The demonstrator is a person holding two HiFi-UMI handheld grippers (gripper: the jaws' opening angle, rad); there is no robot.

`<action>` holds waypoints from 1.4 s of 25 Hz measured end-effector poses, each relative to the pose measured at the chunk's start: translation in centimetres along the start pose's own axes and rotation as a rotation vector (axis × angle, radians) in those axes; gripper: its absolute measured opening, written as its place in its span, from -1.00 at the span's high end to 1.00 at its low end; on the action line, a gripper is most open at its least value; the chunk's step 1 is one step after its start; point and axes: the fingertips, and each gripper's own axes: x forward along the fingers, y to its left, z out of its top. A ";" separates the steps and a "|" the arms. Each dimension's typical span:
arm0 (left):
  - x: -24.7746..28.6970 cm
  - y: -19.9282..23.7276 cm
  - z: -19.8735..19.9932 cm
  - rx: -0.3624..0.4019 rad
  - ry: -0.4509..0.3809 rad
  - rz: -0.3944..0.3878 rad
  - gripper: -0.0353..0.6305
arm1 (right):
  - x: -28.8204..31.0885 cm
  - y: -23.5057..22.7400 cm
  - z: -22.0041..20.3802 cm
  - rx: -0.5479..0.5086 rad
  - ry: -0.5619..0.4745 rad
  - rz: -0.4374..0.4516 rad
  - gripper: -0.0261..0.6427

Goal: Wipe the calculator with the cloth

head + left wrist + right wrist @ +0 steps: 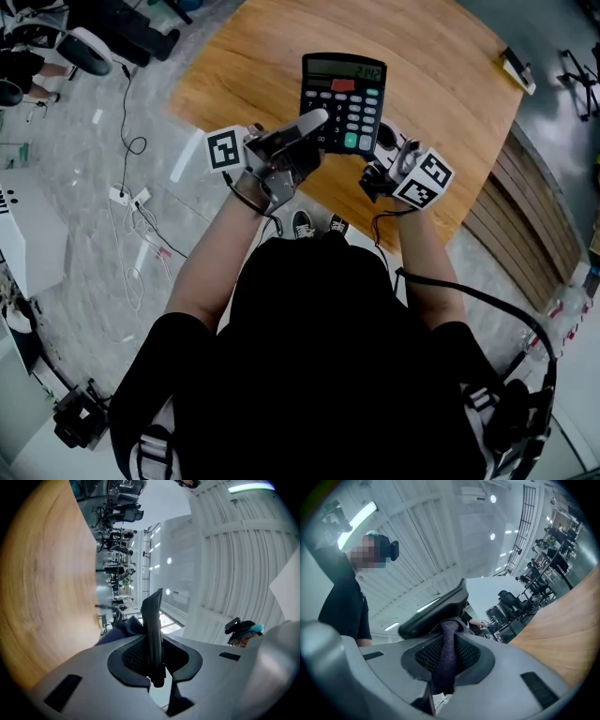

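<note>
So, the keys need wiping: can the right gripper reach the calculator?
Probably yes: the left gripper clamps the calculator only by its edge, the keys lie uncovered, and the right gripper holds the cloth close by.

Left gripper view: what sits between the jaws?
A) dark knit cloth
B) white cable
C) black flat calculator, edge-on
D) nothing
C: the black flat calculator stands edge-on, clamped in the left gripper; the dark purple knit cloth is pinched in the right gripper instead.
</note>
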 end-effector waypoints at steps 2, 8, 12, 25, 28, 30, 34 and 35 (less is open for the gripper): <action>-0.5 0.5 0.9 0.003 -0.031 0.017 0.68 | -1.1 0.7 -0.6 -0.014 0.043 0.020 0.73; -1.4 2.0 1.2 0.021 -0.039 0.060 0.68 | -5.0 0.1 -0.4 -0.057 0.075 -0.065 0.73; -1.8 3.2 1.2 -0.005 -0.012 0.078 0.68 | -5.5 -1.9 1.0 -0.072 0.047 -0.169 0.73; -5.5 14.4 -3.8 -0.046 0.054 0.326 0.68 | -11.1 -9.9 -5.0 -0.183 0.301 -0.697 0.73; -7.1 17.8 -5.1 -0.080 0.040 0.404 0.68 | -12.1 -10.1 -8.5 -0.179 0.370 -0.759 0.73; -8.2 19.9 -5.7 -0.105 0.037 0.454 0.68 | -12.4 -10.2 -9.9 -0.157 0.379 -0.778 0.73; -9.7 23.0 -6.3 -0.095 0.071 0.513 0.68 | -12.4 -10.4 -11.3 -0.126 0.380 -0.787 0.73; -10.0 23.6 -6.4 -0.094 0.081 0.527 0.68 | -12.5 -10.4 -11.6 -0.120 0.381 -0.789 0.73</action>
